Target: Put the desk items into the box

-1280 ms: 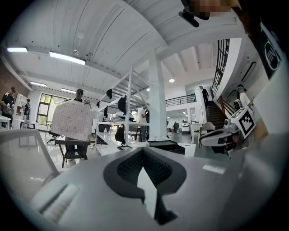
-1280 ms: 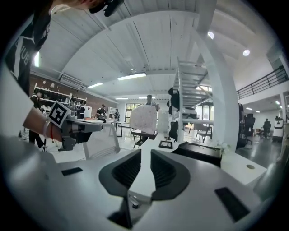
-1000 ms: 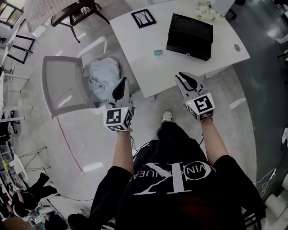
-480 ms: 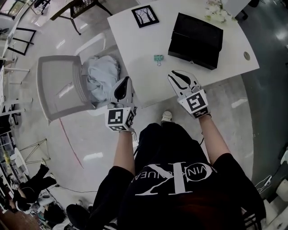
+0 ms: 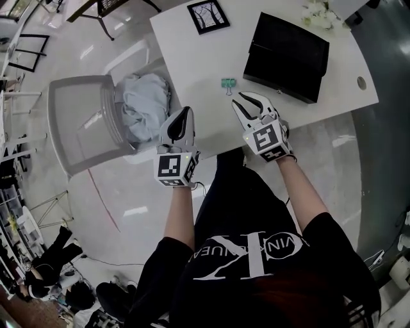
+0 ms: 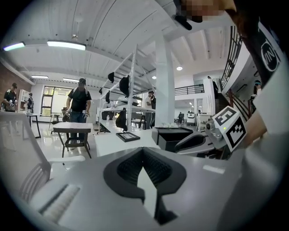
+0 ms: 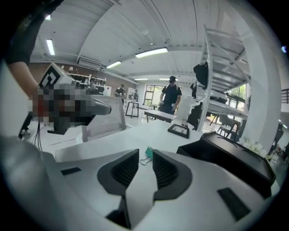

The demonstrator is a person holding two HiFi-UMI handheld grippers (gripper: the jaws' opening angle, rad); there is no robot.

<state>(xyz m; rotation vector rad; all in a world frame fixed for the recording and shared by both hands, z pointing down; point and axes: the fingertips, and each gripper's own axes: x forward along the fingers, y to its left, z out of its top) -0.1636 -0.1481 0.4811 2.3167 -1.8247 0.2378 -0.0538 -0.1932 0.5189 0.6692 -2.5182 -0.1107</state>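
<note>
Right claw (image 5: 248, 102) jaws apart, short of the binder clip (image 5: 227, 83) lying on table (image 5: 192, 64) near black box (image 5: 286, 48). Left claw (image 5: 184, 115) closed, empty. Risk: the small clip skids on the smooth top, so the pinch misses.

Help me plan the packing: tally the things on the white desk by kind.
black box: 1
green binder clip: 1
framed picture: 1
bunch of white flowers: 1
Total: 4
</note>
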